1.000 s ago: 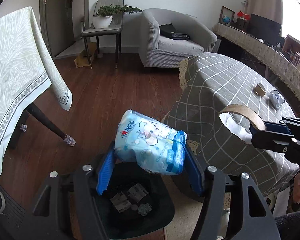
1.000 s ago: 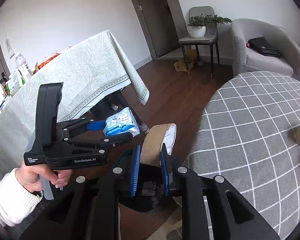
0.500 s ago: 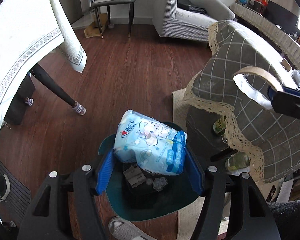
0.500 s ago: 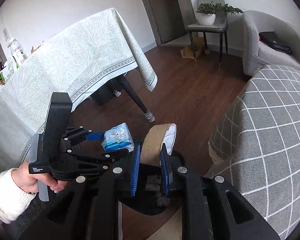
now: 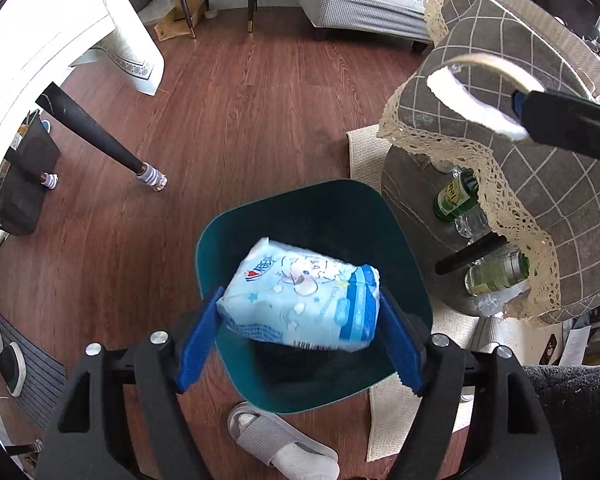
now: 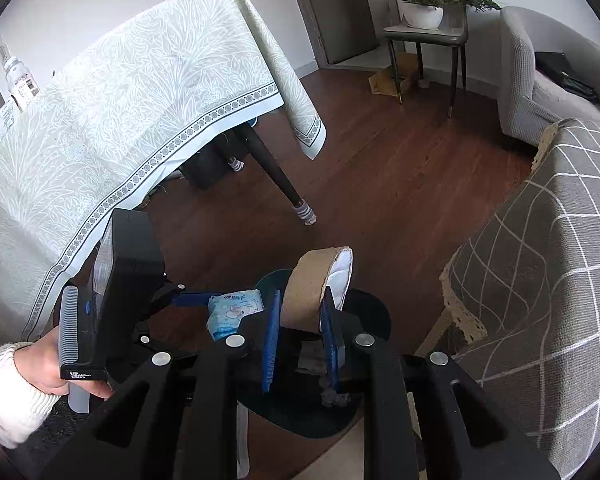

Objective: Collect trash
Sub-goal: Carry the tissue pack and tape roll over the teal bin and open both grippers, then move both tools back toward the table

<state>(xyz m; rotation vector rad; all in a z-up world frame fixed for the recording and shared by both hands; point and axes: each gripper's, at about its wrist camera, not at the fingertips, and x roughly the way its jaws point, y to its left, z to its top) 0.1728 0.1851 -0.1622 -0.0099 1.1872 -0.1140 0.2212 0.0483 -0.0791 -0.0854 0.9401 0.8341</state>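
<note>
A light blue tissue pack (image 5: 300,304) hangs between the blue pads of my left gripper (image 5: 300,294), right over the dark teal bin (image 5: 300,208). The jaws are opening, and the pads stand slightly off the pack's ends. My right gripper (image 6: 300,296) is shut on a brown cardboard tape roll (image 6: 312,276) with a white lining, held above the bin's far rim (image 6: 374,320). In the left wrist view that roll (image 5: 480,68) and the right gripper's finger (image 5: 560,116) show at the upper right. A hand in a white sleeve (image 6: 8,392) holds the left gripper (image 6: 204,300).
A round table with a grey checked cloth (image 5: 540,184) stands right of the bin, with bottles (image 5: 456,196) under it. A grey slipper (image 5: 280,444) lies at the bin's near side on a cream rug (image 5: 388,420). A black table leg (image 5: 100,136) and a pale green tablecloth (image 6: 140,120) are left.
Both grippers came down over the bin and tilted more steeply. The left jaws have spread, and the tissue pack has sunk between them. The right gripper still clamps the roll.
</note>
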